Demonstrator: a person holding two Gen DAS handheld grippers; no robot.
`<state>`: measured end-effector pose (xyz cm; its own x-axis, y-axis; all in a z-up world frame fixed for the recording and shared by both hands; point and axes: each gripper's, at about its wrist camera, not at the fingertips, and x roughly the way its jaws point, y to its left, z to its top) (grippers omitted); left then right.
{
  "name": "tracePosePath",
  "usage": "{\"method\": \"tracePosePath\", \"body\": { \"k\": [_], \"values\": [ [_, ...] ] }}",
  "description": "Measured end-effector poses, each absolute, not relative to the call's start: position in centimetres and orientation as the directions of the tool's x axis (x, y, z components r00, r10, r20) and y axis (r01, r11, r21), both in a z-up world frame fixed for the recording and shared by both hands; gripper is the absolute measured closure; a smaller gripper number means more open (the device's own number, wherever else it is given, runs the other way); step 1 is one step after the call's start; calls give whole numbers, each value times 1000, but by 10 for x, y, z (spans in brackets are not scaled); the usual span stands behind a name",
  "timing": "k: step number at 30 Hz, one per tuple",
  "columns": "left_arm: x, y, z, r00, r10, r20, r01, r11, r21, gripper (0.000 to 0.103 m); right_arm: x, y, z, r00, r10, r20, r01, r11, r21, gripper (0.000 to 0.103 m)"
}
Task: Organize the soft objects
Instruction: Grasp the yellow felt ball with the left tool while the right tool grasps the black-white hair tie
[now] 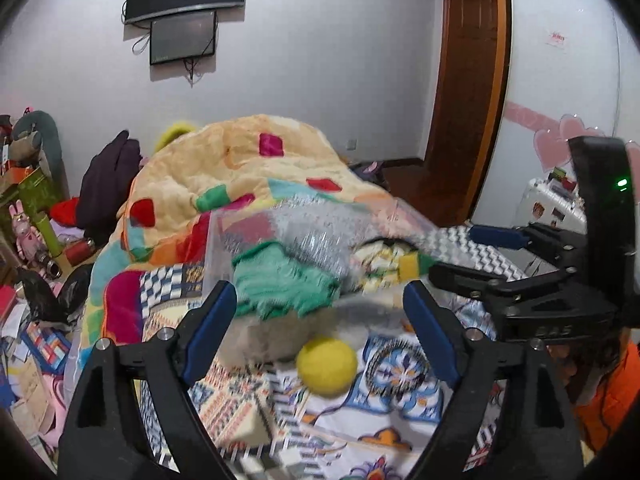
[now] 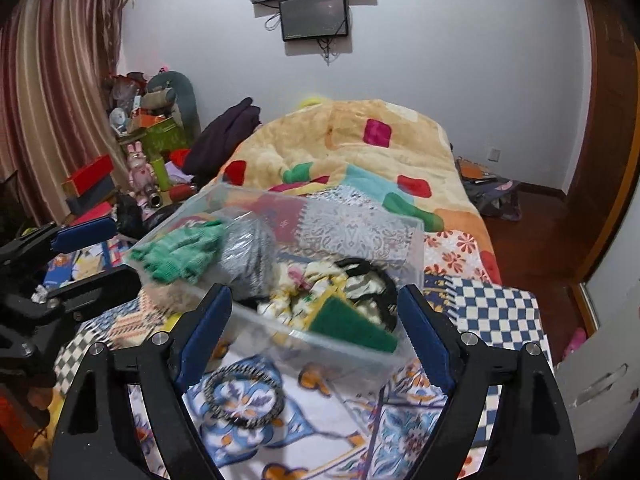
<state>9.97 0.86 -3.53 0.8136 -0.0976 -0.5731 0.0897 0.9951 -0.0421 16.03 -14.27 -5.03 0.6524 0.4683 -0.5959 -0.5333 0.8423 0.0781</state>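
Currently, both the left tongs [image 1: 316,320] and right tongs [image 2: 314,328] stand wide, holding nothing. The clear plastic bin [image 2: 404,236] rests on the patterned bed sheet [image 2: 320,432], partly filled. Judged next: collect the yellow felt ball [image 1: 327,366] and striped hair band [image 2: 244,396] lying beside it.

Both wrist fisheyes look close down over a bed, left from left, sharing the clear bin [image 1: 224,248] [image 2: 404,248], wall screens behind
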Motion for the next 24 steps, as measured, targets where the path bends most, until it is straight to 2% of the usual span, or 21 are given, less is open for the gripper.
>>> {"method": "tracePosePath", "body": {
  "k": [6,11,15,19,22,23,24],
  "values": [
    [98,16,-67,750,-71,-657,66,997,-33,17,146,-137,-72,583,486,-651,-568,817,101,20],
    [104,20,-87,698,-105,-708,73,994,-76,18,145,-128,-102,497,486,-719,-584,800,138,20],
    [112,14,-95,678,-107,-727,86,994,-66,29,149,-119,-117,437,486,-757,-586,792,170,20],
    [118,12,-98,675,-120,-728,82,993,-87,30,145,-110,-116,442,478,-759,-600,787,146,21],
    [122,8,-99,670,-120,-733,91,993,-79,38,142,-102,-116,433,471,-769,-614,778,130,21],
    [123,7,-99,670,-121,-733,97,992,-75,40,142,-98,-117,434,456,-777,-619,778,111,23],
    [124,5,-100,665,-120,-737,102,992,-69,42,142,-97,-118,432,449,-782,-623,776,101,30]
  ]
}}
